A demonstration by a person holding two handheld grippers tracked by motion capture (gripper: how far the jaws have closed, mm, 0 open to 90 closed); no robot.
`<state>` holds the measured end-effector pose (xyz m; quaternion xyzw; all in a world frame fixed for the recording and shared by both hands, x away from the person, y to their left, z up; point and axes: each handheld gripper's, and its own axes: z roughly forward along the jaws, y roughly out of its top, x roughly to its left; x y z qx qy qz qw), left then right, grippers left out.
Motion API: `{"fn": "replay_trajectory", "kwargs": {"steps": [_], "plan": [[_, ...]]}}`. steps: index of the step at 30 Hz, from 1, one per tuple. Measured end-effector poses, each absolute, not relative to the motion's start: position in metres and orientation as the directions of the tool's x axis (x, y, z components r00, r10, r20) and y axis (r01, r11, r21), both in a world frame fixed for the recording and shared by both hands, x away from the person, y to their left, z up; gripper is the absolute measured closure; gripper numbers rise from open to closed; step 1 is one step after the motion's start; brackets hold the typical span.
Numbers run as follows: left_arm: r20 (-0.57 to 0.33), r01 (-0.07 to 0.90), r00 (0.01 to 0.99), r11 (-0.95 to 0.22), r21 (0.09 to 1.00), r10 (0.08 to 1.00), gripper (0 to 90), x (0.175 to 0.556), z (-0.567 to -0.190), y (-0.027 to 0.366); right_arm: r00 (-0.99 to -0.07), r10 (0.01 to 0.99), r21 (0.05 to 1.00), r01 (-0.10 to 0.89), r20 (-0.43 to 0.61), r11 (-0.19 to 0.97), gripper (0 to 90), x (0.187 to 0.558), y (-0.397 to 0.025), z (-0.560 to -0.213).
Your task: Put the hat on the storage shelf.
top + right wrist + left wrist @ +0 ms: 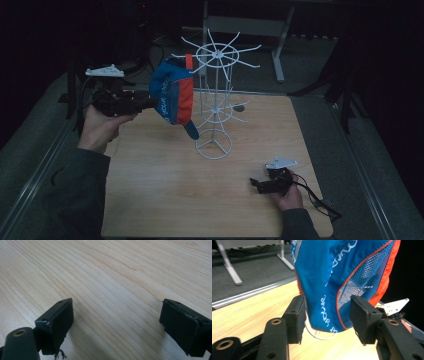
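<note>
We are bringing the left tool (150,101) up to the blue and orange cap (174,92), which is hanging on the white wire rack (215,100). Its jaws are standing apart on either side of the cap's lower edge, not yet pinching it. The right tool (256,183) is resting open on the counter (165,195), holding nothing. Pulling sideways could be tipping the light rack, since nothing is steadying it.

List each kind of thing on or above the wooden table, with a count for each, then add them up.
Caps: 1, the blue and orange cap
Wire racks: 1, the white wire rack
Hand-held grippers: 2, left gripper and right gripper
Total: 4
</note>
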<state>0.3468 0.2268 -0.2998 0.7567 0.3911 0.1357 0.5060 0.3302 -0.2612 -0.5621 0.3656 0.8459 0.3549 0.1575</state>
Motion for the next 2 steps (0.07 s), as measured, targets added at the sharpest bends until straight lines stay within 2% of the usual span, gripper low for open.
{"fn": "replay_trajectory", "kwargs": {"steps": [2], "plan": [[-0.191,0.449,0.659,-0.178,0.875,0.728,46.0,0.3443,-0.2999,0.2274,-0.683,0.730,0.716,0.506,-0.007,0.481,11.8,0.3302,-0.2613,-0.5621]]}}
